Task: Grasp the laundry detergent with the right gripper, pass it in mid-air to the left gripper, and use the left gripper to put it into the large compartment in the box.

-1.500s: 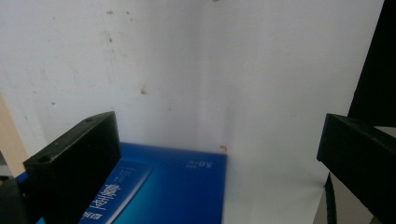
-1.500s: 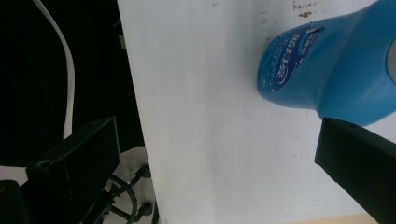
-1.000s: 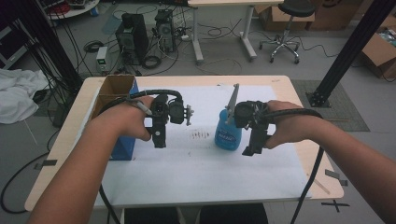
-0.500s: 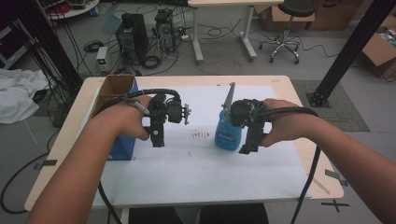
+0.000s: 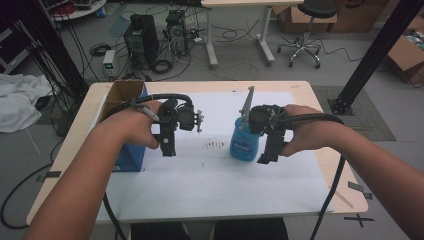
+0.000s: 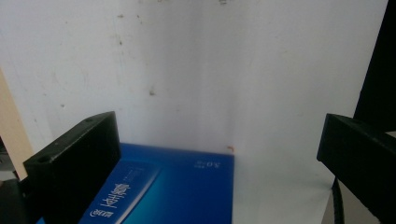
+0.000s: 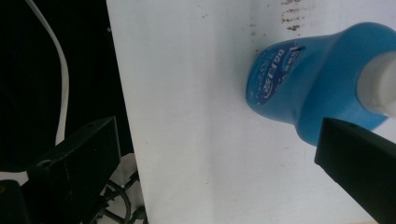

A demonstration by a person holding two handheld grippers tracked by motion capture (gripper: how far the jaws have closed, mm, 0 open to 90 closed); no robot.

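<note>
Since the earlier frames, the right tool (image 5: 266, 150) has been shifted slightly leftward, closer to the bottle (image 5: 244, 142), while the left tool (image 5: 169, 145) has been kept almost where it was.

Places are given relative to the bottle. Nearest the person, bare white sheet (image 5: 210, 185) is seen on the tabletop (image 5: 325, 100), in front of the bottle. The right tool is held just beside the bottle, on its right, pointing down at the sheet; its jaws are spread wide apart with nothing between them. In the right gripper view, the bottle (image 7: 303, 88) is seen lying ahead of the right-hand jaw, not between the two, and no contact can be made out.

The left tool is held well to the left of the bottle, above the sheet, its jaws likewise wide apart and empty. A blue box (image 5: 131, 155) stands further left, at the sheet's edge; in the left gripper view its printed face (image 6: 163, 186) is seen below and between the jaws, untouched.

Between the tools, just left of the bottle, a small patch of dark marks (image 5: 214, 145) is seen on the sheet. The bottle stands upright, and its thin grey spout (image 5: 247, 101) is tilted up and away, toward the far side of the tabletop.
</note>
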